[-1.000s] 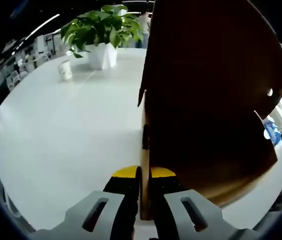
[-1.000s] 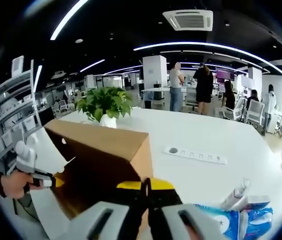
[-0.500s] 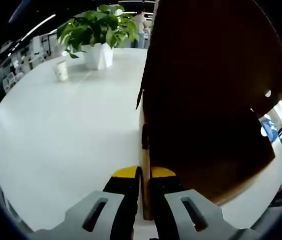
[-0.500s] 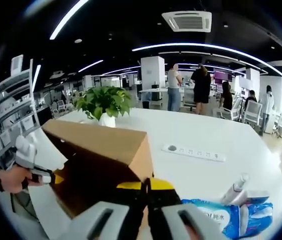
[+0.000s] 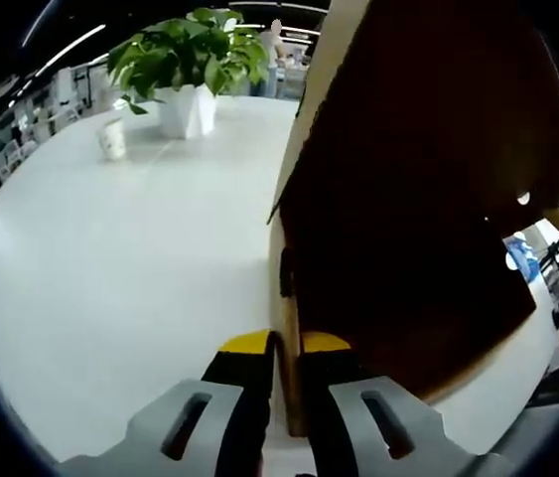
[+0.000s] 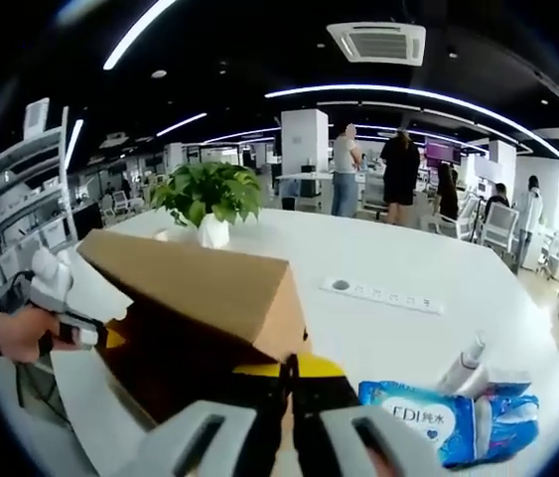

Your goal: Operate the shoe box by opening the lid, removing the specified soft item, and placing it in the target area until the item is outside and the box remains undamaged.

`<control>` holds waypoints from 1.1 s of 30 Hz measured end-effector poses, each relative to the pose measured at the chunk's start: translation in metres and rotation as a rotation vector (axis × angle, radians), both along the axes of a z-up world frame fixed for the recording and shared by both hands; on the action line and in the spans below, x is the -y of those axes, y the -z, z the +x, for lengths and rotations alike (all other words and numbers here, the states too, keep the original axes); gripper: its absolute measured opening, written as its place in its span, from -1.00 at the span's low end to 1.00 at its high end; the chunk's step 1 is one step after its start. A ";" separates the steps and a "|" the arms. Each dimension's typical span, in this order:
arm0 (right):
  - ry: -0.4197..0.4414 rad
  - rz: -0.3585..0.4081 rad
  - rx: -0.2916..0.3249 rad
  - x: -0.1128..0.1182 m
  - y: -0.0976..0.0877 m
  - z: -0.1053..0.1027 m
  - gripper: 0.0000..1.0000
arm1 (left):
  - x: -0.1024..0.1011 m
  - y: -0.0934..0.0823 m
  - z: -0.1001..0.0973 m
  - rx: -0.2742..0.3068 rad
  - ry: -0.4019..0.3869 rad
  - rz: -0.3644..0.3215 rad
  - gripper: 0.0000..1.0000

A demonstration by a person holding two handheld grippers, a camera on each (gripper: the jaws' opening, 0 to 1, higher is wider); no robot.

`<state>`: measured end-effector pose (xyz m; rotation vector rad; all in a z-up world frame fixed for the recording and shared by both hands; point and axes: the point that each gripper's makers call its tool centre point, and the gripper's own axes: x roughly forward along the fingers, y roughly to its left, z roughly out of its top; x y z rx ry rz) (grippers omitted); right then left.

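Note:
The shoe box's brown cardboard lid (image 5: 428, 179) stands raised on edge, its dark inner side facing the left gripper view. My left gripper (image 5: 284, 345) is shut on the lid's near edge, its yellow-tipped jaws pressed to either side of the board. In the right gripper view the lid (image 6: 200, 283) rises as a tan panel with shadow beneath it. My right gripper (image 6: 289, 368) is shut on the lid's near corner. A person's hand holds the left gripper (image 6: 80, 331) at the lid's far end. A blue soft pack of wipes (image 6: 448, 422) lies on the table to the right.
The white table (image 5: 120, 268) stretches left of the lid, with a potted plant (image 5: 190, 60) and a small white cup (image 5: 112, 139) at its far side. A power strip (image 6: 383, 295) lies beyond the lid. A white bottle (image 6: 463, 368) lies by the pack. Several people stand far back.
The lid has tipped up a little further in both grippers. The right gripper view has shifted, so more of the blue pack shows.

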<state>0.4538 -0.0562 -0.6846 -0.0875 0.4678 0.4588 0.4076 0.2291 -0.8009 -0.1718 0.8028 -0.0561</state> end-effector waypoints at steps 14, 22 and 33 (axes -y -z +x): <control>-0.002 -0.003 -0.012 0.002 0.011 -0.008 -1.00 | 0.004 0.000 0.002 0.021 0.084 -0.030 -0.76; -0.006 -0.007 -0.021 0.002 0.024 -0.012 -1.00 | 0.006 0.000 0.001 0.041 0.129 -0.056 -0.68; -0.003 0.007 -0.020 0.000 0.027 -0.018 -1.00 | 0.006 0.000 -0.002 0.039 0.149 -0.060 -0.65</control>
